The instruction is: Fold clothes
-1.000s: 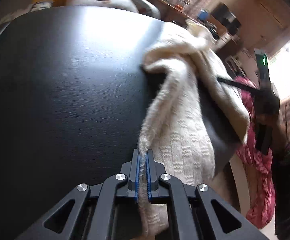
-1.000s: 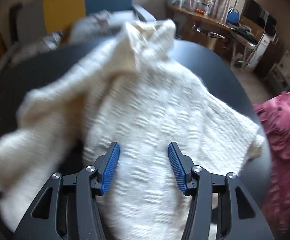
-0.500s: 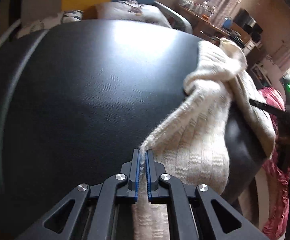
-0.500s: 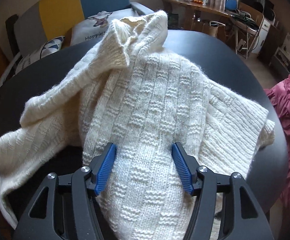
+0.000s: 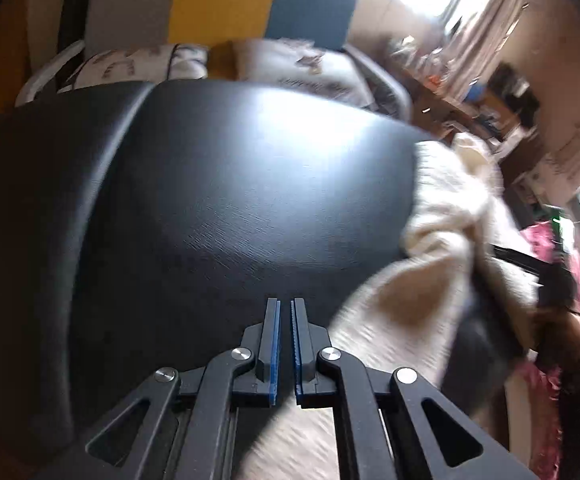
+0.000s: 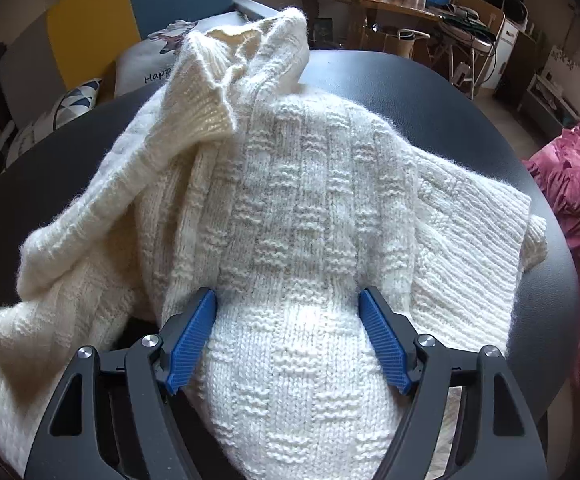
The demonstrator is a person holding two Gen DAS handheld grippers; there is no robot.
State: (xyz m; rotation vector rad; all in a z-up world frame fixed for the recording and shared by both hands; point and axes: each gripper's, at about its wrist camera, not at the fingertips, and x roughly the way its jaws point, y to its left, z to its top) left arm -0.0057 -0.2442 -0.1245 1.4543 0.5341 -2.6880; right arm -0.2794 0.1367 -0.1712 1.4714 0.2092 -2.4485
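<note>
i'm looking down at a round black table (image 6: 441,92) with a faintly grained, slightly glossy top; in my left wrist view the same table (image 5: 218,216) fills most of the frame, bare and dark, with a pale glare of window light across its far part. the only thing i see lying on it is a cream knitted sweater (image 6: 290,208), rumpled rather than flat, covering most of the top in my right wrist view. its ribbed collar stands bunched toward the far edge. one part reaches the table's right rim. in the left wrist view the sweater (image 5: 441,216) sits at the table's right side, blurred.
</note>
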